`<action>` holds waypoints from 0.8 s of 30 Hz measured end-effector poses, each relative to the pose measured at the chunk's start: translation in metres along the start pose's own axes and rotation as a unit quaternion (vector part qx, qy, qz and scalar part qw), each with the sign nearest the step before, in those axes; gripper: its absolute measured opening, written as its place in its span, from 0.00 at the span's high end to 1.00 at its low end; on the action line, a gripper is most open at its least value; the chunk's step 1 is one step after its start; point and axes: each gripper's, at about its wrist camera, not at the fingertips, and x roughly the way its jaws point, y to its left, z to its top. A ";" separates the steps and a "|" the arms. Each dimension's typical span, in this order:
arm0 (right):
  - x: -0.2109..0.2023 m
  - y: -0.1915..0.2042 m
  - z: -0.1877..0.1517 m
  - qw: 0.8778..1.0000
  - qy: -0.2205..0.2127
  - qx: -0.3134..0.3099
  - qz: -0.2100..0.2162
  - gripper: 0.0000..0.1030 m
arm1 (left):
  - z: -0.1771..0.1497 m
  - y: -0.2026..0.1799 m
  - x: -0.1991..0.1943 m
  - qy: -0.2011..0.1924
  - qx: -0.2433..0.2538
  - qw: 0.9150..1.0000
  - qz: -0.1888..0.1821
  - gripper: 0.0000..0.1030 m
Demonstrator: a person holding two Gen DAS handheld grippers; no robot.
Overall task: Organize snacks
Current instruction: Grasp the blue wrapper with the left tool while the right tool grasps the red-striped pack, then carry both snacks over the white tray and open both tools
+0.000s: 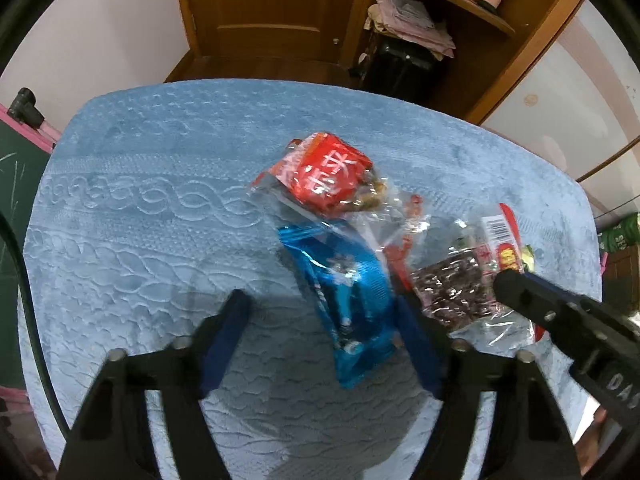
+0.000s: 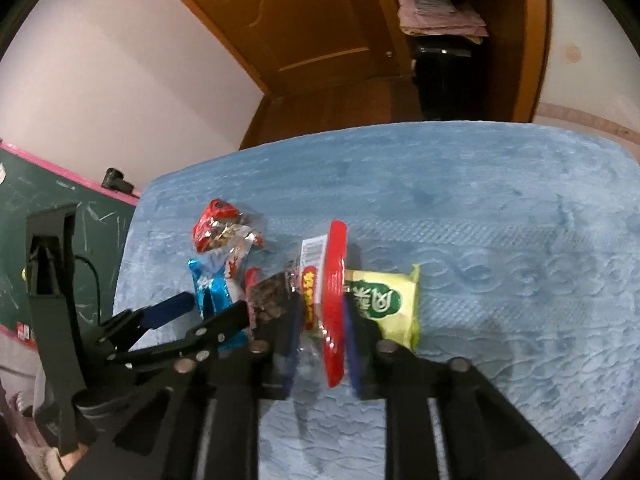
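Wooden door (image 1: pixel 264 8), white wall (image 2: pixel 132 80), wooden shelves (image 1: pixel 472 4), green chalkboard (image 2: pixel 48 200)

Two close, downward wrist views sharing the snack pile (image 1: pixel 360 248).

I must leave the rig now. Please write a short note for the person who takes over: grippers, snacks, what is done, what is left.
Left gripper: open, low over the blue packet, holding nothing.
Right gripper: shut on the clear bag with the red edge, dark snacks inside.
Red bag lies beyond the blue packet, on the blue blanket. Green packet lies right of the held bag.
Done: one bag is gripped.
Left: place it, then sort the blue, red and green ones. No container is in view.
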 end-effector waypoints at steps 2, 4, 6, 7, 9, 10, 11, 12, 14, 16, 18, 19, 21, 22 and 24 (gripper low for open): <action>-0.002 0.004 -0.005 1.000 -0.007 -0.011 -0.005 0.88 | -0.003 0.001 -0.006 0.003 0.004 1.000 -0.023 0.72; -0.006 0.008 -0.009 1.000 -0.013 -0.016 -0.012 0.88 | -0.006 -0.001 -0.011 0.008 0.004 1.000 -0.019 0.73; -0.013 0.012 -0.015 0.999 -0.018 -0.020 -0.018 0.88 | -0.009 -0.002 -0.019 0.007 0.011 1.000 -0.016 0.73; -0.018 0.016 -0.018 0.999 -0.020 -0.024 -0.023 0.88 | -0.010 -0.003 -0.024 0.006 0.015 1.000 -0.018 0.73; -0.028 0.023 -0.024 0.999 -0.023 -0.033 -0.029 0.89 | -0.015 -0.003 -0.041 -0.003 0.023 1.000 -0.017 0.74; -0.036 0.027 -0.027 0.998 -0.026 -0.040 -0.033 0.89 | -0.017 -0.002 -0.051 -0.007 0.025 0.999 -0.020 0.74; -0.044 0.032 -0.031 0.998 -0.030 -0.046 -0.041 0.89 | -0.019 -0.001 -0.062 -0.011 0.026 0.999 -0.023 0.74; -0.051 0.034 -0.034 0.997 -0.033 -0.049 -0.044 0.89 | -0.021 0.000 -0.071 -0.014 0.027 0.999 -0.025 0.74; -0.072 0.041 -0.042 0.996 -0.045 -0.053 -0.048 0.89 | -0.027 0.004 -0.096 -0.024 0.032 0.999 -0.024 0.74; -0.091 0.047 -0.048 0.996 -0.054 -0.057 -0.051 0.89 | -0.033 0.006 -0.121 -0.034 0.037 0.998 -0.028 0.74; -0.114 0.058 -0.058 0.994 -0.066 -0.063 -0.055 0.89 | -0.042 0.008 -0.149 -0.045 0.043 0.998 -0.031 0.74; -0.124 0.063 -0.062 0.994 -0.071 -0.066 -0.059 0.89 | -0.049 0.009 -0.166 -0.051 0.046 0.997 -0.032 0.74; -0.149 0.075 -0.075 0.992 -0.084 -0.074 -0.063 0.89 | -0.062 0.010 -0.192 -0.058 0.052 0.996 -0.037 0.74; -0.159 0.082 -0.081 0.991 -0.090 -0.077 -0.064 0.89 | -0.066 0.009 -0.201 -0.060 0.055 0.996 -0.038 0.74; -0.181 0.094 -0.094 0.989 -0.103 -0.085 -0.063 0.89 | -0.084 0.007 -0.227 -0.070 0.067 0.995 -0.040 0.74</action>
